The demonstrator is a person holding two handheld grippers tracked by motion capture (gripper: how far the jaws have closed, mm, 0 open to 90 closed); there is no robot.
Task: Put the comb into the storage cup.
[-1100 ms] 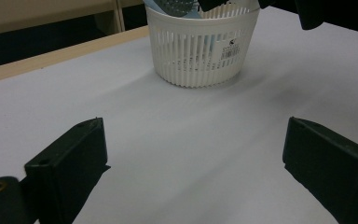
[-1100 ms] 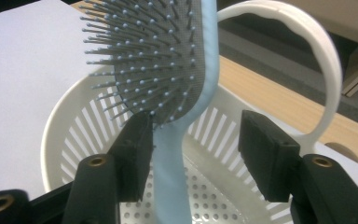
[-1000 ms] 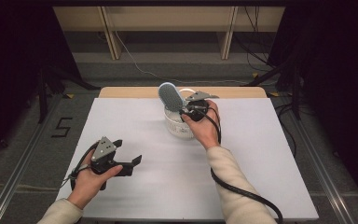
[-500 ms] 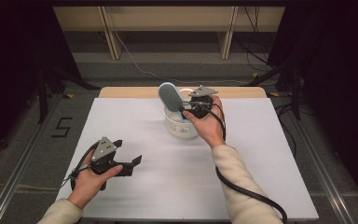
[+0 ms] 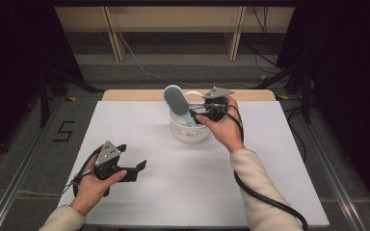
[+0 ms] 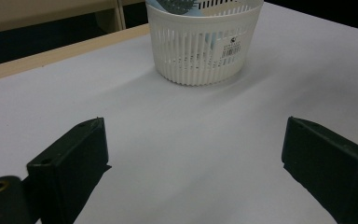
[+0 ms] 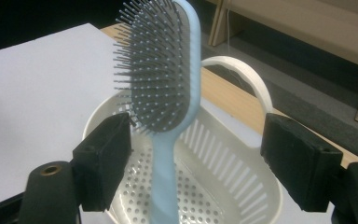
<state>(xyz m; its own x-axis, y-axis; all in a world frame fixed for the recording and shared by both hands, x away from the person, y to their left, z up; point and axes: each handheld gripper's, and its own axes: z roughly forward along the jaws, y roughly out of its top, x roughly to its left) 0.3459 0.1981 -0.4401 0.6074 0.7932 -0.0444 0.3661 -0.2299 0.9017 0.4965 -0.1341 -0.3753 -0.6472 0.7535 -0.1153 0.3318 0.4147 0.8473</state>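
A light-blue hairbrush (image 5: 176, 100) with grey bristles stands head-up in a white slotted basket (image 5: 189, 131) near the table's far edge. My right gripper (image 5: 196, 109) hovers just right of the brush, above the basket. In the right gripper view the brush (image 7: 165, 70) rises between the jaws. Its bristles are close to the left pad (image 7: 107, 158), and the right pad is well clear of it. These jaws have just been opening and stand open, gripping nothing. My left gripper (image 5: 134, 166) rests open at the near left, empty, pointing toward the basket (image 6: 200, 46).
The white table sheet (image 5: 270, 159) ends at a wooden strip (image 5: 135, 95) along the far edge. The basket's hoop handle (image 7: 242, 70) is folded back behind the brush. A black cable (image 5: 265, 199) trails from the right gripper along the forearm.
The right gripper's jaws have spread apart off the brush and the hand has lifted slightly. The brush stays standing in the basket. The left gripper has not moved.
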